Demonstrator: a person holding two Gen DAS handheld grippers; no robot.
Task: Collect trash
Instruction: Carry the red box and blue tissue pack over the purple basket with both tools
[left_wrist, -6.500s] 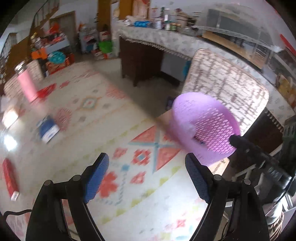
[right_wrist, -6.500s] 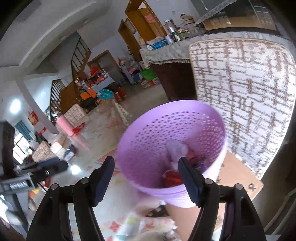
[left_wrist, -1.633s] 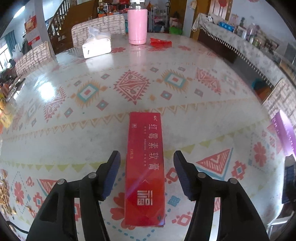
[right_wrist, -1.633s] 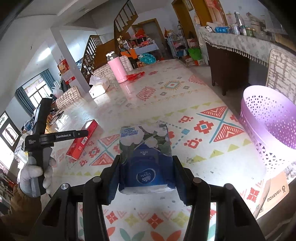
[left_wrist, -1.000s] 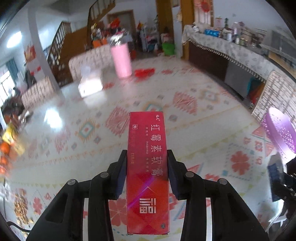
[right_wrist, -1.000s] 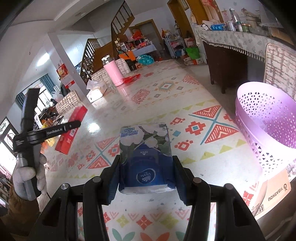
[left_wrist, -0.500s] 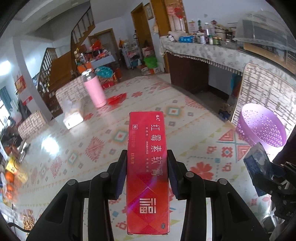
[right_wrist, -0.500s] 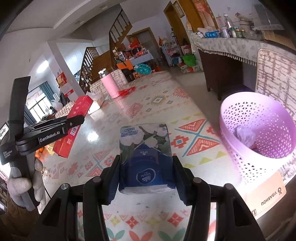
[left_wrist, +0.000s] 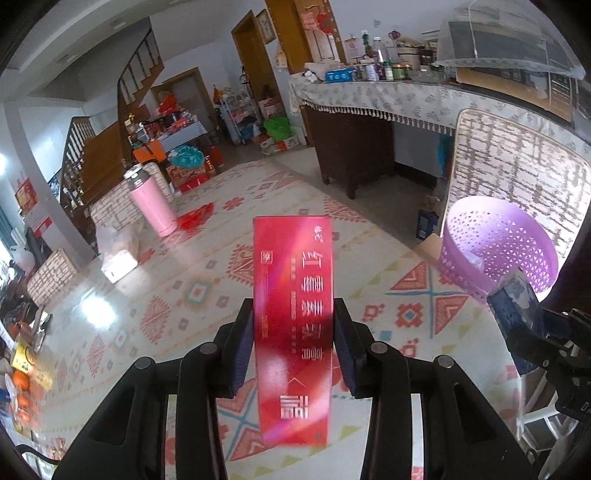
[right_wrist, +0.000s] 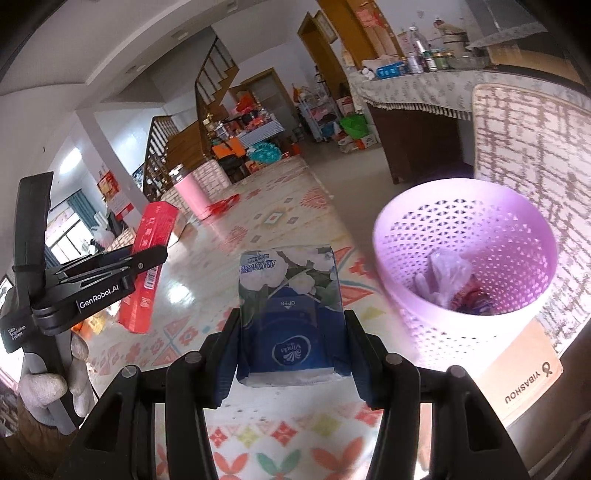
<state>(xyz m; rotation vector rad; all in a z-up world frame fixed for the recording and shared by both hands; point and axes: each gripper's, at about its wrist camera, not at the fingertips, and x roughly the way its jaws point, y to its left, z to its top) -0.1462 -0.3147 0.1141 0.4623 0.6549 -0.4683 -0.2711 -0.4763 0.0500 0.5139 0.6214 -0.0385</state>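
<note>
Both loads now lifted toward purple basket (right_wrist: 465, 258). Left hand-held gripper (left_wrist: 293, 347) clamps red box (left_wrist: 293, 314); right hand-held gripper (right_wrist: 291, 339) clamps tissue pack (right_wrist: 290, 306). Transport step; next: centre over rim, release.

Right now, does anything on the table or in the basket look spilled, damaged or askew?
Nothing stands out. The red box sits straight in the left gripper, the blue tissue pack straight in the right gripper, and the purple basket stands upright with trash inside.
</note>
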